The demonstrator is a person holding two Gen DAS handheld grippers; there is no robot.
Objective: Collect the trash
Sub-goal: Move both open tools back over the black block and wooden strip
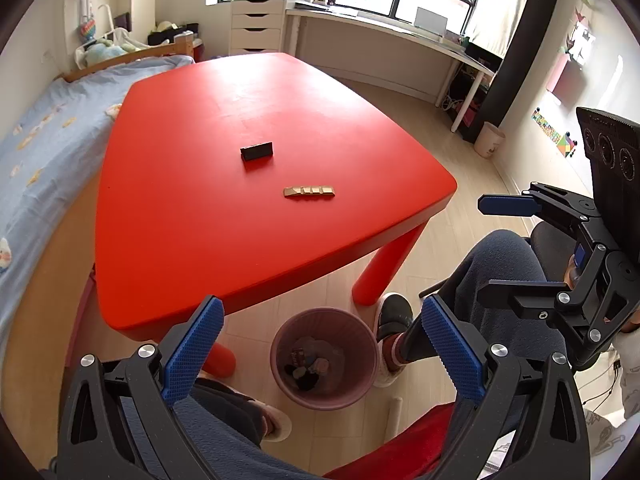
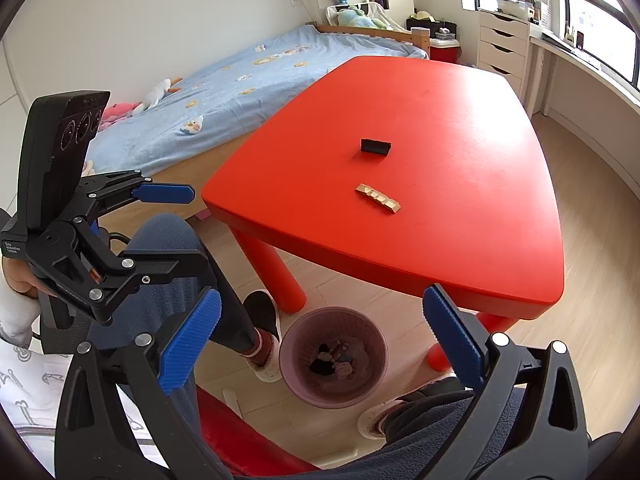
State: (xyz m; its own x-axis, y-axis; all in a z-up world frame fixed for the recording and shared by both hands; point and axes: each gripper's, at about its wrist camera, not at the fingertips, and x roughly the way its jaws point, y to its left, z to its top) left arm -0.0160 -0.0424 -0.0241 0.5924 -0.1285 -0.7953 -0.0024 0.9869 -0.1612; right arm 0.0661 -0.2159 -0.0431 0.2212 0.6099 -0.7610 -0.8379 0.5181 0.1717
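Observation:
Two pieces of trash lie on the red table (image 1: 192,232) (image 2: 472,232): a small black box (image 1: 257,151) (image 2: 375,146) and, nearer the front edge, a gold wrapper (image 1: 309,192) (image 2: 378,198). A pink waste bin (image 1: 332,402) (image 2: 334,400) stands on the floor below the table's near edge, with several scraps inside. My left gripper (image 1: 322,308) (image 2: 188,228) hangs open above the bin with nothing between its blue pads. My right gripper (image 2: 322,296) (image 1: 496,244) is open and empty too, close beside it over the bin.
A person's legs and slippered feet (image 1: 394,320) (image 2: 264,320) flank the bin. A bed (image 1: 48,128) (image 2: 240,80) runs along the table's far side. White drawers (image 1: 256,24), a long desk (image 1: 400,32) and a small white bin (image 1: 489,140) stand by the window. A red seat (image 2: 232,432) is below me.

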